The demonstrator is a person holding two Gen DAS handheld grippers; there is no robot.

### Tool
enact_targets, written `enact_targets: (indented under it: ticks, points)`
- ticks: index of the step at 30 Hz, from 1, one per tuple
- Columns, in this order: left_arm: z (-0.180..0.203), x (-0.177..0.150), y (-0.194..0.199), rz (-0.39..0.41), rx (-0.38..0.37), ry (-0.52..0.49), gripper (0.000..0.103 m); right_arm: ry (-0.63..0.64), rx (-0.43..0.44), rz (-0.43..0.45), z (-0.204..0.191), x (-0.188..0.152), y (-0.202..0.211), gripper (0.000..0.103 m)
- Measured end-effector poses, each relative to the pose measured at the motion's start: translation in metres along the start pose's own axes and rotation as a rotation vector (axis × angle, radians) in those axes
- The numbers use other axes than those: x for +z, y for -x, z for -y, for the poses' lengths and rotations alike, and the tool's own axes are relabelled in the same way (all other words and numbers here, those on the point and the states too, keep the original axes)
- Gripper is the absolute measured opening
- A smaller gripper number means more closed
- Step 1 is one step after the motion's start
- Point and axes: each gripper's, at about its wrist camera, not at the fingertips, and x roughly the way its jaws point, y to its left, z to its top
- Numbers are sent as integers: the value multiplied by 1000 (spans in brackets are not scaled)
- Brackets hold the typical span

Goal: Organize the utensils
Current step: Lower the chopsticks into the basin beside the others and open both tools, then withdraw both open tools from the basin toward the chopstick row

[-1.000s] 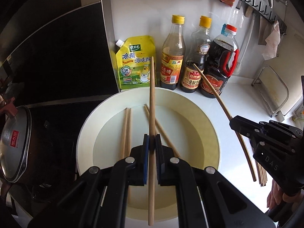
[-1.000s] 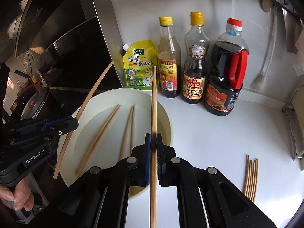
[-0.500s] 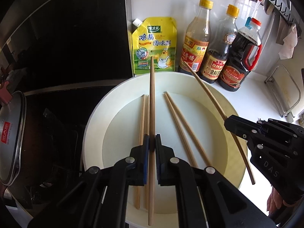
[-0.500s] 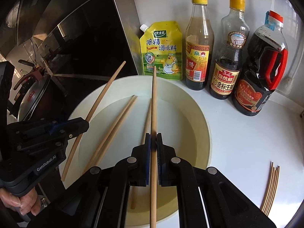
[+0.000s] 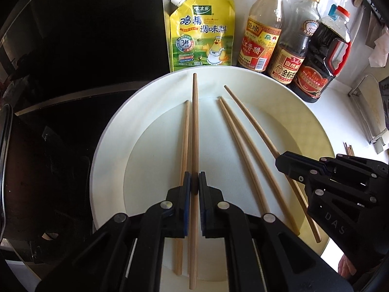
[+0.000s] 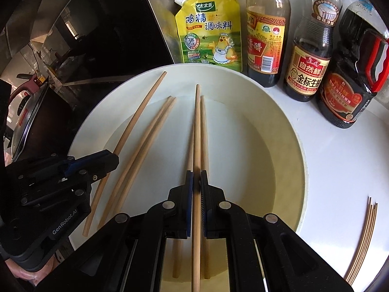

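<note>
A wide white plate [image 5: 109,160] [image 6: 287,146] lies on the counter with several wooden chopsticks flat in it [image 5: 238,141] [image 6: 150,131]. My left gripper [image 5: 194,182] is shut on one chopstick [image 5: 194,121] that points away over the plate's left half. In the right wrist view the left gripper [image 6: 109,160] appears at the left edge with that chopstick [image 6: 141,112]. My right gripper [image 6: 196,177] is shut on another chopstick [image 6: 197,126] over the plate's middle. From the left wrist view the right gripper [image 5: 287,160] shows at the right with its chopstick [image 5: 250,119].
Behind the plate stand a yellow seasoning pouch [image 5: 201,31] and three sauce bottles [image 6: 306,56] against the wall. A dark stove with a lidded pot [image 6: 26,119] is to the left. A bundle of thin sticks [image 6: 362,241] lies on the white counter at the right, near a wire rack [image 5: 364,112].
Both grippers have sunk toward the plate with their chopsticks, which now hang low over it. The plate fills more of both views. Both stay shut.
</note>
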Motion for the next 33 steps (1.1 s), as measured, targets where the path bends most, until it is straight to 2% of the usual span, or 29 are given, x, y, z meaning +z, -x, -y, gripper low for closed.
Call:
enact_targets:
  ticks: [3, 5, 8, 19, 25, 33]
  points:
    - [-4, 0, -1, -7, 1, 17, 9, -4, 2, -9, 1, -2, -1, 6]
    - [-7, 0, 0, -7, 4, 31, 25, -7, -4, -8, 2, -3, 0, 6]
    - [-11, 1, 3, 4, 8, 50, 36, -14, -11, 7, 4, -4, 4, 8]
    - [-15, -2, 15, 18, 17, 68, 42, -40, -13, 32, 10, -12, 22, 8]
    - [-11, -6, 26, 35, 15, 59, 46, -53, -15, 59, 10, -19, 37, 13]
    - [-1, -11, 43, 62, 7, 36, 46, -72, -26, 93, 11, -35, 58, 14]
